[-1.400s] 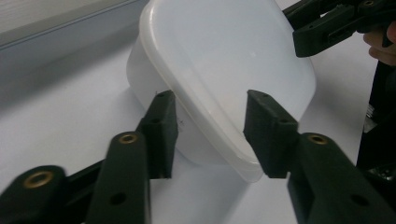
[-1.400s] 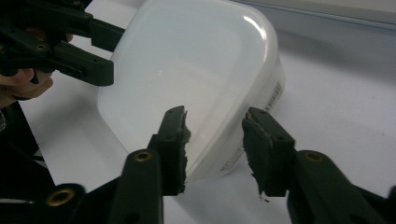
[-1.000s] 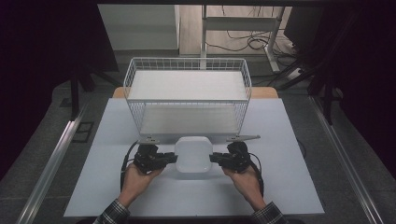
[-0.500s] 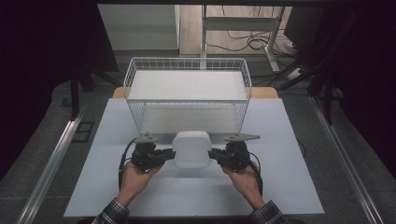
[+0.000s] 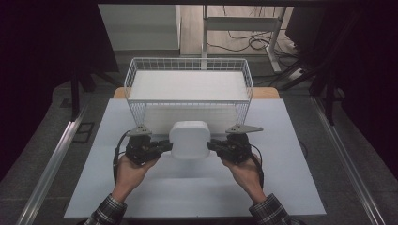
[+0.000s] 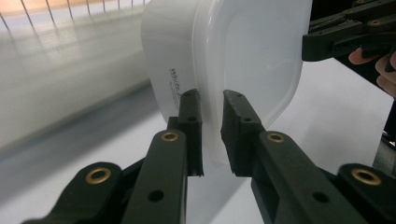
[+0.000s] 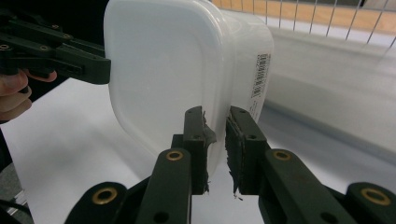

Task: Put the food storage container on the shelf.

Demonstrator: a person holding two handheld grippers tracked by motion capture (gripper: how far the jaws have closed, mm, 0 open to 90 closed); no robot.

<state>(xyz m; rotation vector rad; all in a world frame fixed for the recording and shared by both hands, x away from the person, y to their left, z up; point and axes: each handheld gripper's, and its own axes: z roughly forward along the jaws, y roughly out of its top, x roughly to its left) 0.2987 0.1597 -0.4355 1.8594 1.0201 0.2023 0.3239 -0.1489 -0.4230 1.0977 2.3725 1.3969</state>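
A translucent white plastic container with rounded corners [image 5: 189, 139] hangs between the two grippers, above the front half of the pale blue-white table top [image 5: 291, 187] and just in front of the white wire basket [image 5: 188, 84]. In the high view its broad rounded-square face turns upward. A barcode label sits on one side wall in the right gripper view, and a line of small print runs along the wall in the left gripper view.

The left gripper [image 5: 162, 146] pinches the container's left rim: in the left gripper view its black jaws [image 6: 211, 135] stand narrowly apart with the thin protruding edge of the container clamped between the pads. The right gripper [image 5: 213, 146] does the same on the opposite rim, its jaws [image 7: 215, 149] nearly closed on the lip. Each gripper shows as a dark shape at the far edge of the container in the other's view.

The person's hands wrap the gripper bodies from below, with plaid sleeves at the bottom of the high view. The basket stands at the far side of the table, a flat white sheet lying inside it.
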